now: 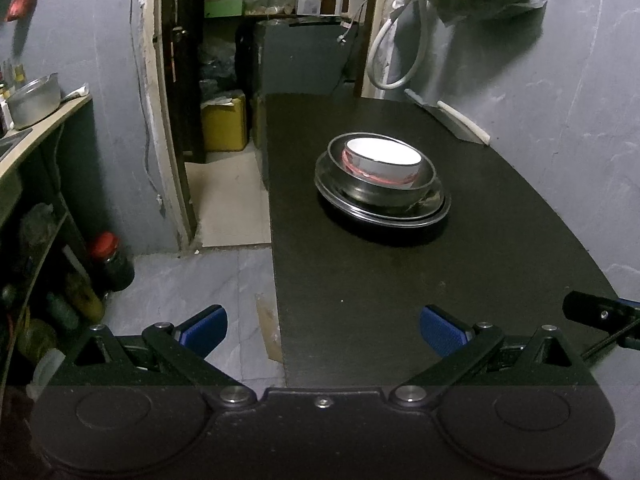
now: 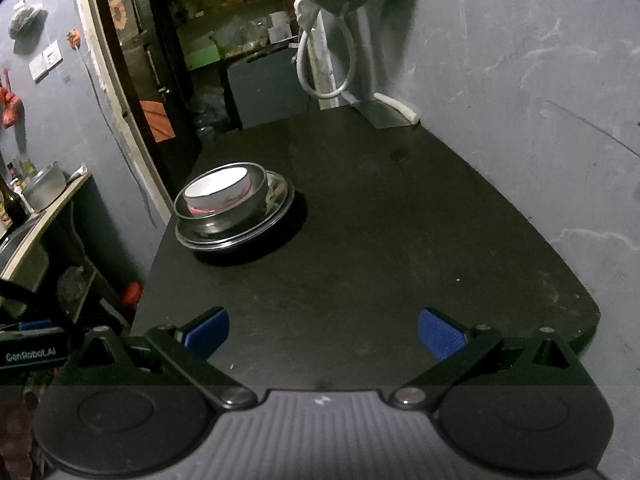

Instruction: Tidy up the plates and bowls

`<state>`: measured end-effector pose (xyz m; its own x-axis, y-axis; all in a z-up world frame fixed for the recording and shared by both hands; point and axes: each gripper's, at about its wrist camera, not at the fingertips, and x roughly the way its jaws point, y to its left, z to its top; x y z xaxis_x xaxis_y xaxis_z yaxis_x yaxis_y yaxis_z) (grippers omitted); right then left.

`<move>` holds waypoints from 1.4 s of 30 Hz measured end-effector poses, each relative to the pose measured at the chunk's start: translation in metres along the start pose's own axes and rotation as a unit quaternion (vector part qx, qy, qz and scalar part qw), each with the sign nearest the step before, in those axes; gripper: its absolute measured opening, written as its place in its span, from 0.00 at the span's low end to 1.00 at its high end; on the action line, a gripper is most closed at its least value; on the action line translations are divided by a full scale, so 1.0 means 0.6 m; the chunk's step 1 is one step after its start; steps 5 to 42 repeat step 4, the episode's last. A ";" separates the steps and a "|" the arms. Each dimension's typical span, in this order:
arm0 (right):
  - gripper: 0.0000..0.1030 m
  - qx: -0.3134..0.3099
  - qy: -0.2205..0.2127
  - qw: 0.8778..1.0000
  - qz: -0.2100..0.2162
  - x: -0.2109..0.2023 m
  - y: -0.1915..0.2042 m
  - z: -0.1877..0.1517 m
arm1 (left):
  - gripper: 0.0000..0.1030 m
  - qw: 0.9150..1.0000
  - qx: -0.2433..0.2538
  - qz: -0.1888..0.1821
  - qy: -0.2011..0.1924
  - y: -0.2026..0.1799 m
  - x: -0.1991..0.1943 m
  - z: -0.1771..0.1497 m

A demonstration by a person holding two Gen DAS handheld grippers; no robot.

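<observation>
While both grippers hung back at the near end of the black table (image 1: pixel 400 280), their blue-padded fingers stood spread wide with nothing between them. The left gripper (image 1: pixel 323 330) sat over the table's near left edge, one pad above the tiled floor (image 1: pixel 192 280) and the other above the tabletop. The right gripper (image 2: pixel 323 332) hovered level over the near part of the table, and a black piece of it showed at the right edge of the left wrist view.

Farther along the table, well apart from both grippers, stood one nested stack. At the bottom lay a wide, shallow steel plate (image 1: pixel 436 210) with a dark rim, flat on the tabletop. On it sat a steel bowl (image 1: pixel 384 190), shiny and upright. Inside that rested a white bowl (image 1: pixel 384 158) with red markings round its outer wall, its inside brightly lit. From the right wrist view the stack (image 2: pixel 234 210) lay toward the table's left edge.

Beyond the stack, at the table's far end against the grey wall (image 1: pixel 540 140), lay a cleaver (image 1: pixel 448 118) with a pale handle. Past the table's far left corner an open doorway (image 1: pixel 260 60) showed cluttered shelves and a yellow container (image 1: pixel 224 126).
</observation>
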<state>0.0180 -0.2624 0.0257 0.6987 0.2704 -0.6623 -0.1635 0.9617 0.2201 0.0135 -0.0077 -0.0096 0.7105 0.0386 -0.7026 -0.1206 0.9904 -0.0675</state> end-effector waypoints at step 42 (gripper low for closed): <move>1.00 -0.006 0.005 1.000 0.005 0.009 0.002 0.004 | 0.99 1.000 -0.002 0.004 0.004 0.000 0.009 0.004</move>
